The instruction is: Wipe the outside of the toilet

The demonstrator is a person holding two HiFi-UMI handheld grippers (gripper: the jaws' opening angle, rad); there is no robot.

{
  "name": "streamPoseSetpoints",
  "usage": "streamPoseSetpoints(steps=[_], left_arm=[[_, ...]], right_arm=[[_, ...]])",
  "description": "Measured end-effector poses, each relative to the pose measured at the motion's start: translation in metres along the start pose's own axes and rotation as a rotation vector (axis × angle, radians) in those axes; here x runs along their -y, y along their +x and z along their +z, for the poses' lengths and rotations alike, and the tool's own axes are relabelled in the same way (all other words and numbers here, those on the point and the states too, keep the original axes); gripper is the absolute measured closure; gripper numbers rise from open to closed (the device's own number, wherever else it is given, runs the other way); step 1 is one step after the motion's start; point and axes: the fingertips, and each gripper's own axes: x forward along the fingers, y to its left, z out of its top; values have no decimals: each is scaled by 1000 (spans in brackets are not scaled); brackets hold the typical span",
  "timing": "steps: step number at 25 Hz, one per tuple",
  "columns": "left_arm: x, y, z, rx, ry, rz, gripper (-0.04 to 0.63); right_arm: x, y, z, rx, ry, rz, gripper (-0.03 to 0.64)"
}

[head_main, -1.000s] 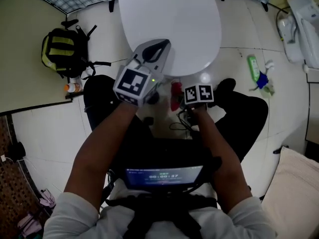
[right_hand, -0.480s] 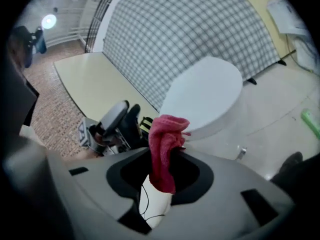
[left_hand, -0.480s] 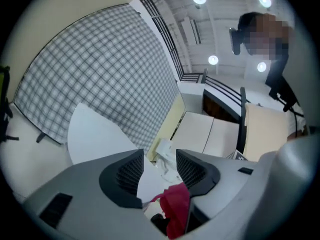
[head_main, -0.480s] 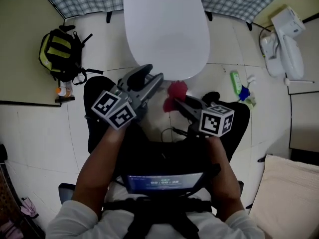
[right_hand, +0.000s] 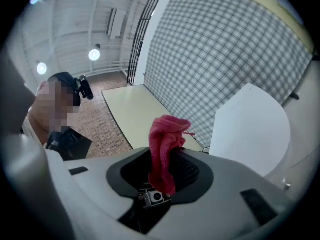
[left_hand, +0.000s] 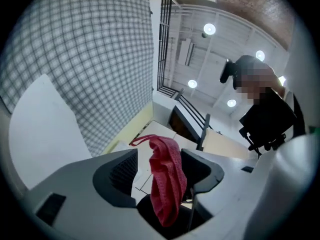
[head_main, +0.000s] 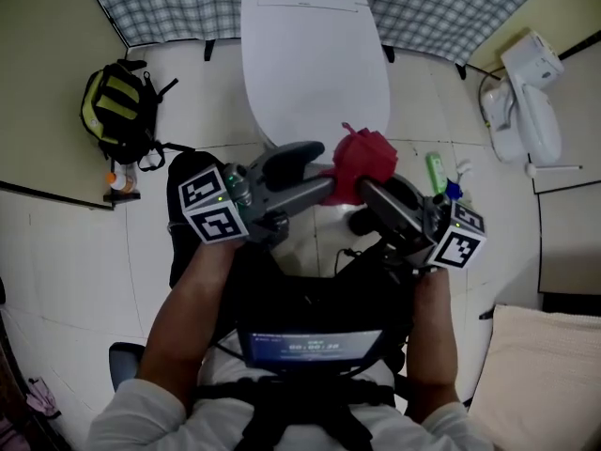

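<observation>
A pale tiled floor (head_main: 84,252) is seen from above, with a checked wall (head_main: 160,3) along its far edge. The toilet (head_main: 315,64), its lid shut, is set against that wall at the middle of the floor's far edge. A black and yellow backpack (head_main: 120,111) is laid on the floor to the toilet's left, and a white appliance (head_main: 531,101) is stood near the far right corner. Both claws are held up in front of the toilet's near rim. The left claw (head_main: 322,167) is released: its jaws have just been opening, and the red cloth (head_main: 364,163) is seen between them without being pinched. The right claw (head_main: 377,191) is clenched on one end of that cloth, the rest being bunched beyond its jaws. A green bottle (head_main: 435,172) is seen on the floor to the toilet's right.
</observation>
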Motion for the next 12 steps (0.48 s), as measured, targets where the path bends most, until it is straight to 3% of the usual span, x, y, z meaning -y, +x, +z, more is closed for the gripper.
streamPoseSetpoints(steps=[5, 12], left_arm=[[29, 16, -15, -87, -39, -137, 351], [34, 17, -17, -92, -104, -190, 402]], right_arm=[[-9, 2, -14, -76, 26, 61, 502], [-14, 5, -13, -130, 31, 84, 501]])
